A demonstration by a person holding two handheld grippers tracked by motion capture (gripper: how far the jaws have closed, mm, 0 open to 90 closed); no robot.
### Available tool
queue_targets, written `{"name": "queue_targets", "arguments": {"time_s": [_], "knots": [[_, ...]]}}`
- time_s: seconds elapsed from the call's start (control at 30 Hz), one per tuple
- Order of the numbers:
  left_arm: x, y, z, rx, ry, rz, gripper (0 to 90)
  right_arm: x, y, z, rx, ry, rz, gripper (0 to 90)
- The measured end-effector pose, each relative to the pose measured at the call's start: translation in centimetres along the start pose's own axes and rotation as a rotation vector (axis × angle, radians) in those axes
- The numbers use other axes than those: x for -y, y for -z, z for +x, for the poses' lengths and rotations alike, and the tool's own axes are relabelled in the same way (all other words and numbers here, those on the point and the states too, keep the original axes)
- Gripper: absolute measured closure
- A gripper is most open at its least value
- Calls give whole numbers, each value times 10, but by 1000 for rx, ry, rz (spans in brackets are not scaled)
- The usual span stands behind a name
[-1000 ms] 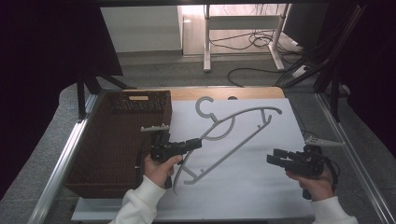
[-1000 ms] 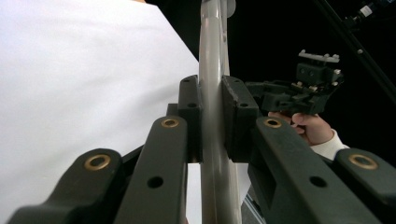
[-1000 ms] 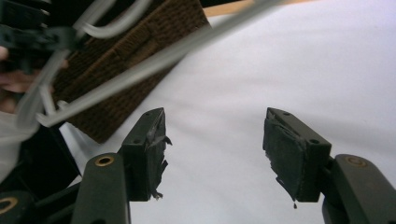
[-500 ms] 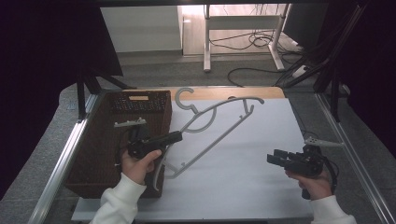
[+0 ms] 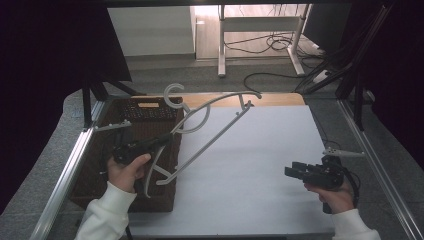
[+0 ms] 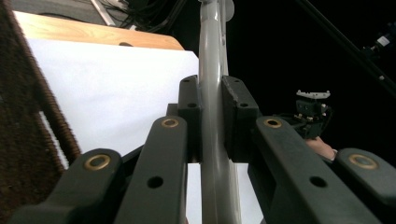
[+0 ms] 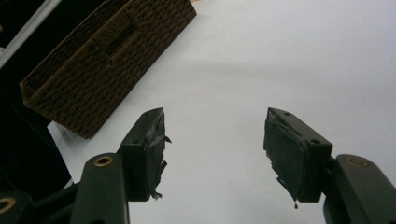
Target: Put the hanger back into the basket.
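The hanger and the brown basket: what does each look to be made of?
The hanger: smooth, pale grey, rounded bar with a soft sheen in the left gripper view, likely plastic, possibly coated metal. The basket: dark brown woven fibre, wicker or rattan by its ribbed matte weave and cut-out handle slot.

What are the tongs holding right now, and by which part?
The left tongs are shut on the grey hanger, gripping one of its curved shoulder arms. The right tongs are open over the white table and hold nothing.
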State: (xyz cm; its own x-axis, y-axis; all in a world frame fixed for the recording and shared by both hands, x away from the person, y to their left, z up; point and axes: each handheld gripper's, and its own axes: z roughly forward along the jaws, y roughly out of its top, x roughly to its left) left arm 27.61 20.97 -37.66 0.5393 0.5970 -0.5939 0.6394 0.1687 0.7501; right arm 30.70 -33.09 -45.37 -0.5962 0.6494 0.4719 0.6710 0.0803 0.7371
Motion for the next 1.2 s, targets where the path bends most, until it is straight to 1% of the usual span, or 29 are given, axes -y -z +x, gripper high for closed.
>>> {"name": "queue_targets", "arguments": {"time_s": [0.07,0.23,0.43,0.73,0.8,0.97,1.07,1.2], "knots": [[-1,4,3,-10,0,-4,798,0,0,-1,5,4,2,388],[-3,14,11,-34,-6,-10,798,1,0,-2,10,-4,4,388],[-6,32,21,-58,-12,-40,798,1,0,-3,13,-9,2,388],[-12,62,44,-115,-21,-73,798,2,-2,-4,23,-5,7,388],[-12,68,49,-131,-26,-76,798,2,-1,-4,24,-6,8,388],[-8,82,61,-168,-19,-82,798,3,-2,-4,28,-10,12,388],[-6,90,69,-182,-16,-88,798,3,-3,-4,30,-10,13,387],[-3,100,77,-201,-22,-86,798,3,-3,-5,32,-10,12,386]]}}
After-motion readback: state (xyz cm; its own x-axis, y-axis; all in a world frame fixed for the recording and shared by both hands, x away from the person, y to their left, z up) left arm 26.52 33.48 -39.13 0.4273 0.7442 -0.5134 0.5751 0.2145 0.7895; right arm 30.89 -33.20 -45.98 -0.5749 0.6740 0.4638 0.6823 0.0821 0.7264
